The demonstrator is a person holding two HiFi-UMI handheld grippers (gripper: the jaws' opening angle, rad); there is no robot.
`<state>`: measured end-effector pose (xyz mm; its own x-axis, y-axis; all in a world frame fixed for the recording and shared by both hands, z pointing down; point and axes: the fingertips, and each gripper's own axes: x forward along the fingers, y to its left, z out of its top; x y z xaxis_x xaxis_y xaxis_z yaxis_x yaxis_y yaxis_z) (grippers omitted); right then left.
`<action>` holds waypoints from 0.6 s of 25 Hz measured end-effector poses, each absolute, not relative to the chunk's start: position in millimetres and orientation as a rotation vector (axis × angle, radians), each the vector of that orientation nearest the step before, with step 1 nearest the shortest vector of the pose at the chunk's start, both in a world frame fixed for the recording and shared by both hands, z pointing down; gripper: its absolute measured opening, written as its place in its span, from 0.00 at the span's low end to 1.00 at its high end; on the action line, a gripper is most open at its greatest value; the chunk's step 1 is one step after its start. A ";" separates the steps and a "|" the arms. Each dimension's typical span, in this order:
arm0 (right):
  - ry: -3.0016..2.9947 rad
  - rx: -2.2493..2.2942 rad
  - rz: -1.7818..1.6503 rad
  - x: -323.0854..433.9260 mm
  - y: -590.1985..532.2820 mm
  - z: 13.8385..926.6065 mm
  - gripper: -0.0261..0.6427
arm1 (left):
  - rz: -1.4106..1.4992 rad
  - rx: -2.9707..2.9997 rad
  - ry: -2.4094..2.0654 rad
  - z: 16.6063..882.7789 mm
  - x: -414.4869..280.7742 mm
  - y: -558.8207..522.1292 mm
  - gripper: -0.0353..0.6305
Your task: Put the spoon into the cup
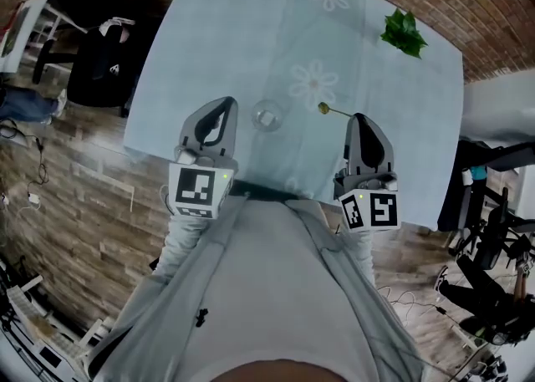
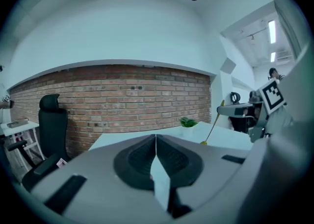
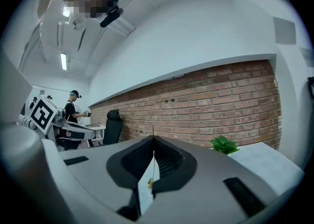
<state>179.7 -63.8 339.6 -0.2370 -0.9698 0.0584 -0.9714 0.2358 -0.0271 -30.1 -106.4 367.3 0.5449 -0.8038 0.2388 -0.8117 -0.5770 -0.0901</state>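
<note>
Gold spoon (image 1: 328,109) is clamped in my right gripper (image 1: 358,119) just right of the centre-frame glass cup (image 1: 267,114), left gripper (image 1: 226,104) closed and empty; mid-carry, I judge, needing a swing over the rim, then lowering.

No words, numbers or brand names can be read in any view. Only square black-and-white coded patterns are shown, printed on the left marker cube (image 1: 197,189), lower left of centre, and the right marker cube (image 1: 374,211), lower right of centre.
</note>
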 end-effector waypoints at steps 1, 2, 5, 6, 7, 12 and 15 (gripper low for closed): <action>-2.452 1.908 0.088 174.4 -65.0 339.2 0.07 | 0.394 2.729 -1.432 367.7 -33.5 -106.4 0.08; -2.456 1.896 0.086 169.2 -66.3 339.0 0.07 | 0.391 2.724 -1.432 368.4 -37.0 -106.8 0.08; -2.466 1.872 0.092 155.4 -72.4 339.9 0.07 | 0.383 2.717 -1.436 368.9 -46.2 -111.4 0.08; -2.468 1.863 0.093 152.0 -73.7 340.4 0.07 | 0.375 2.714 -1.438 368.8 -48.1 -112.8 0.08; -2.470 1.855 0.092 148.9 -74.7 341.0 0.07 | 0.369 2.710 -1.441 369.1 -49.9 -113.8 0.08; -2.485 1.841 0.104 136.6 -76.3 341.2 0.07 | 0.368 2.702 -1.432 372.8 -56.0 -113.1 0.08; -2.492 1.836 0.103 130.9 -79.9 339.9 0.07 | 0.361 2.701 -1.422 374.2 -57.5 -115.4 0.08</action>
<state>130.9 -79.9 339.9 -0.2965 -0.9521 0.0751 -0.9550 0.2953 -0.0271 -57.5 -115.4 374.2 0.5448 -0.8041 0.2380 -0.8201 -0.5701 -0.0487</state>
